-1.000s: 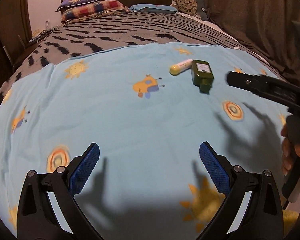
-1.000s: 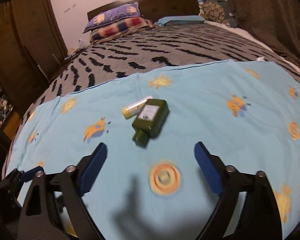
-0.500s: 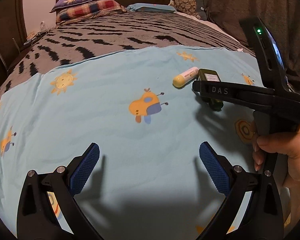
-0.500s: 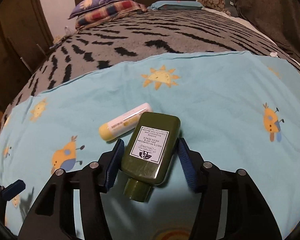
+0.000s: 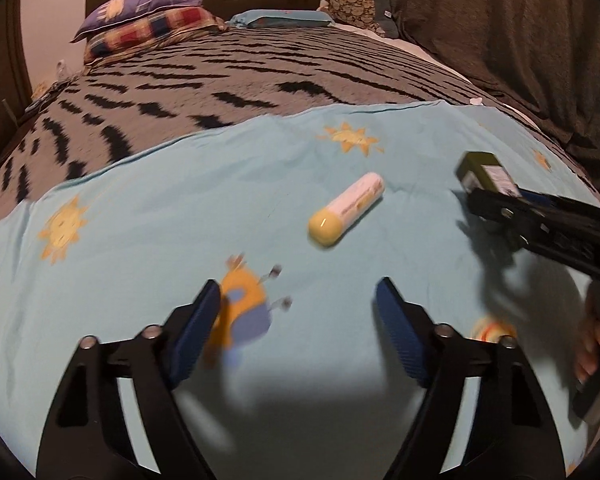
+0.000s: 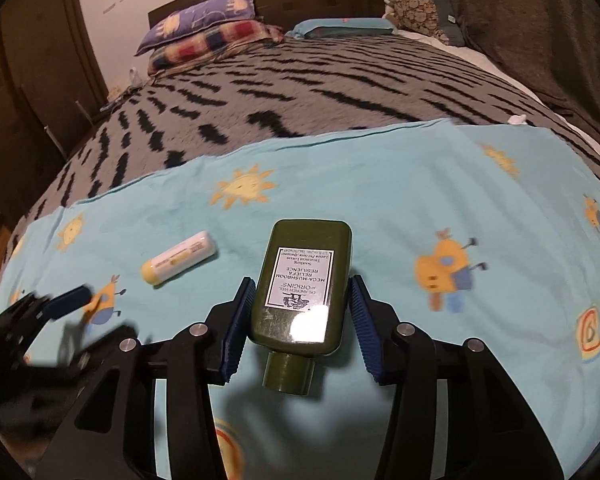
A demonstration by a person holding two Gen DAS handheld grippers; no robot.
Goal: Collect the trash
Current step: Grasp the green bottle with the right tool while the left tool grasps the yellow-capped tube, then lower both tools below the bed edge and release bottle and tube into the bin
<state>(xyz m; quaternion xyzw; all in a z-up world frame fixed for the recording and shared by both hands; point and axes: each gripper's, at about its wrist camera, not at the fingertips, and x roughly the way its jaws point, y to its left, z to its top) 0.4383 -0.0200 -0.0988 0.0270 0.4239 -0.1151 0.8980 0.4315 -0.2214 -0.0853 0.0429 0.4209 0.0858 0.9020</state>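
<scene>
Trash, green bottle (image 6: 302,284): lies between the right gripper (image 6: 298,322) fingers, cap toward the camera, label up; in the left wrist view it looks raised off the sheet.
Right fingers (image 6: 236,326): closing on the bottle, blue pads against its sides or a hair off; too fine to call.
Right hand (image 5: 598,340): at the right edge of the left wrist view, on the gripper handle.
Left gripper (image 5: 298,332): low over the blue sheet (image 5: 180,208), nothing between its fingers.
Left fingers (image 5: 400,338): apart and narrowing, bare sheet in the gap.
Trash, yellow-capped tube (image 5: 346,208): flat on the sheet, beyond the left fingers, well apart from them.
Bed, far: striped grey blanket (image 6: 300,92), then pillows (image 6: 208,32) at the headboard.
</scene>
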